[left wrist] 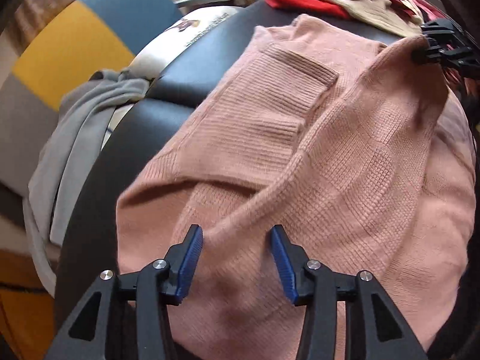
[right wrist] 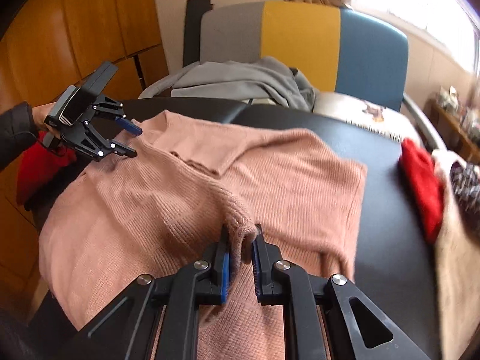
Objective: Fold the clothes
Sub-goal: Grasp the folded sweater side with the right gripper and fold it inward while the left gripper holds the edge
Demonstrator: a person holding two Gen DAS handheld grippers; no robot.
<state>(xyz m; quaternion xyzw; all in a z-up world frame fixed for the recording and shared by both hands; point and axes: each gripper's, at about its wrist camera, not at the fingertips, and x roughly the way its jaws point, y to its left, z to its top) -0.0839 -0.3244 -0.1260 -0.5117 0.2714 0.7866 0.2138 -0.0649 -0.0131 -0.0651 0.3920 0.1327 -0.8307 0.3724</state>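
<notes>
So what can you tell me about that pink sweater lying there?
The pink knit sweater is soft, ribbed and faintly checked in texture, spread across a black padded table and partly folded, with a ribbed sleeve cuff laid back over its body. The right gripper is shut on a bunched fold of it and lifts that part off the table. The left gripper stands open over another ridge of the knit, its pads not pressing it. Nothing else touches the sweater.

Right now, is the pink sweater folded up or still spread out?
Partly folded: the pink sweater has one sleeve laid across it, the rest spread over the black table.
</notes>
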